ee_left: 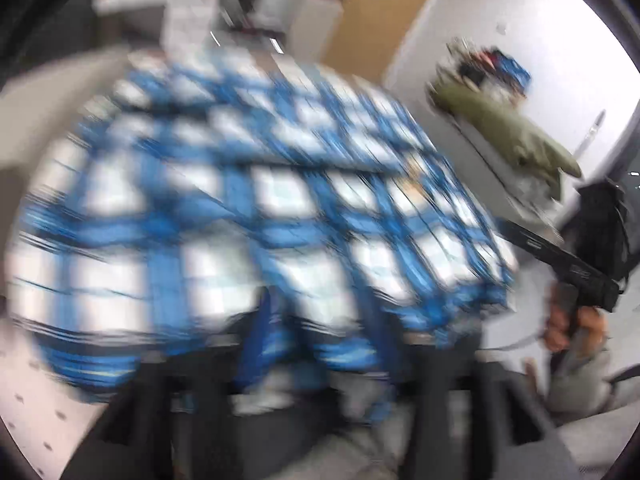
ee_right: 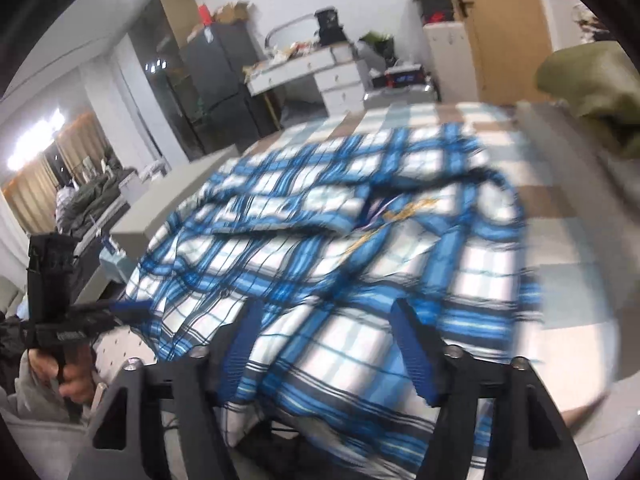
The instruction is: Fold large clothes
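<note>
Left wrist view: heavy blur. The blue-and-white plaid shirt (ee_left: pixel 248 200) lies spread on the bed (ee_left: pixel 44 392), filling most of the frame, its long axis running from the near edge away towards the far wall. The left tool (ee_left: pixel 320 344) hangs over the shirt's near hem with its fingers spread apart; through the blur, no cloth can be seen pinched between them. At the right edge a hand (ee_left: pixel 576 324) grips the right tool's handle. An olive garment (ee_left: pixel 508 136) lies heaped by the white wall beyond the shirt.

Right wrist view: sharper. The right tool (ee_right: pixel 324 344) stands released, its blue-padded fingers (ee_right: pixel 416 348) wide apart above the shirt (ee_right: pixel 320 240), nothing clamped between them. The shirt is folded over on itself, a fold edge crossing its middle, and rests on a checked bedspread (ee_right: pixel 560 216). The left tool (ee_right: pixel 120 308) shows at the left, held in a hand (ee_right: pixel 68 380). Behind stand a white desk (ee_right: pixel 320 68) with drawers, cluttered on top, a dark cabinet (ee_right: pixel 224 84) and a wooden door (ee_right: pixel 500 20)
</note>
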{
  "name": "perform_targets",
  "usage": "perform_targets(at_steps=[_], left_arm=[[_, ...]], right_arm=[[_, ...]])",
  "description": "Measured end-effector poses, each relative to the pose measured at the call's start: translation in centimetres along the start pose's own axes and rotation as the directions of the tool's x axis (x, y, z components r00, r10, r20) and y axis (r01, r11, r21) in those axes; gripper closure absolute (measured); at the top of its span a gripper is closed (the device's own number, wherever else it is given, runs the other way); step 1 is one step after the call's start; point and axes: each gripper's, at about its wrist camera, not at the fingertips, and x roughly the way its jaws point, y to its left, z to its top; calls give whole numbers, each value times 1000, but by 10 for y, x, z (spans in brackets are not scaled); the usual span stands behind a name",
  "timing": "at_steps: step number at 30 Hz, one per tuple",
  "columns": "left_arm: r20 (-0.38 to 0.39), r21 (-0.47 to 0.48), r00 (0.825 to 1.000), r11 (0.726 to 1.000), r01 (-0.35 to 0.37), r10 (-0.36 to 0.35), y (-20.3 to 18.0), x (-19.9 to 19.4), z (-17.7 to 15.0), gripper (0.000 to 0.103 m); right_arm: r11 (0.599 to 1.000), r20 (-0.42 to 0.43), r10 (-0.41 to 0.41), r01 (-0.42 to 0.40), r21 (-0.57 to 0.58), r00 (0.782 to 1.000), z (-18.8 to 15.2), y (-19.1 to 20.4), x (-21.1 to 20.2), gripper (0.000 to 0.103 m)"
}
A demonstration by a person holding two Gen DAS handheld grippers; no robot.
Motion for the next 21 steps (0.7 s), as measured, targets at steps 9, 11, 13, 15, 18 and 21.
perform_targets(at_steps=[9,11,13,15,18,21], left_arm=[[40,-196,964,948,-251,264,116,-34,-23,25],[13,-263,969,935,-236,248,135,-30,-35,25],[9,-280,975,937,-209,221,143,-24,-40,25],[-11,-304,984,937,-174,179,154,-16,-46,25],[-11,-374,995,923,-96,99,167,-7,-50,25],[26,-411,999,912,-22,35,169,-5,-45,25]], right_arm=[[993,2,-18,18,114,1000,-25,-66,-47,26],[995,-30,3,0,104,1000,-31,-69,-45,26],[996,-41,39,-36,87,998,-33,-69,-44,26],[996,-52,60,-56,71,997,-36,-67,-44,26],[997,-55,62,-59,59,997,-37,-64,-42,26],[995,-59,72,-68,76,996,-39,-65,-36,26]])
